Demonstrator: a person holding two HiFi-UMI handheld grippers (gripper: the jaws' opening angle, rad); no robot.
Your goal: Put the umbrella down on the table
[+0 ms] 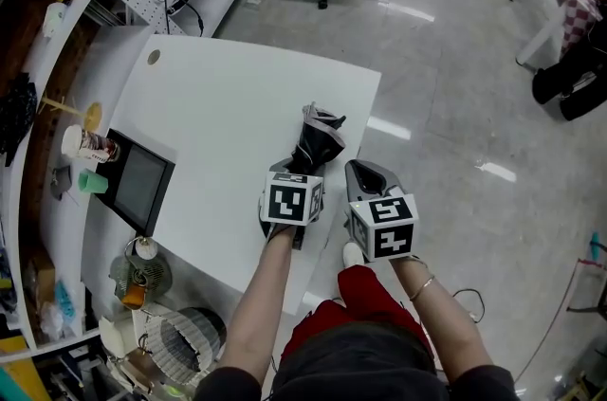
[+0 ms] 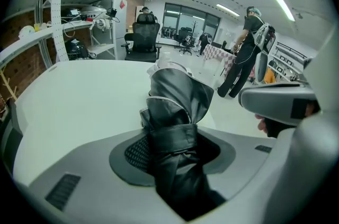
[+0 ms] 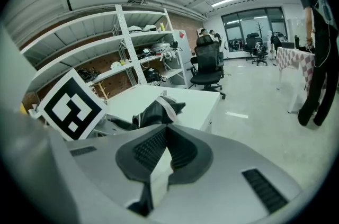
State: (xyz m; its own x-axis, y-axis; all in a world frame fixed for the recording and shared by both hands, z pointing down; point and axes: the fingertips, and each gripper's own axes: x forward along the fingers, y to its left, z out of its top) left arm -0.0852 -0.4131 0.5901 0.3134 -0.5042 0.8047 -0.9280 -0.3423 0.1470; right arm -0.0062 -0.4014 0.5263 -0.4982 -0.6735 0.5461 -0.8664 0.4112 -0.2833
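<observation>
Left gripper: jaws clamped on folded black umbrella, which fills the gap and sticks out ahead of them over the white table. Cannot tell whether its far end touches the top. Right gripper, just right of the left one: jaw tips together, nothing between them.
</observation>
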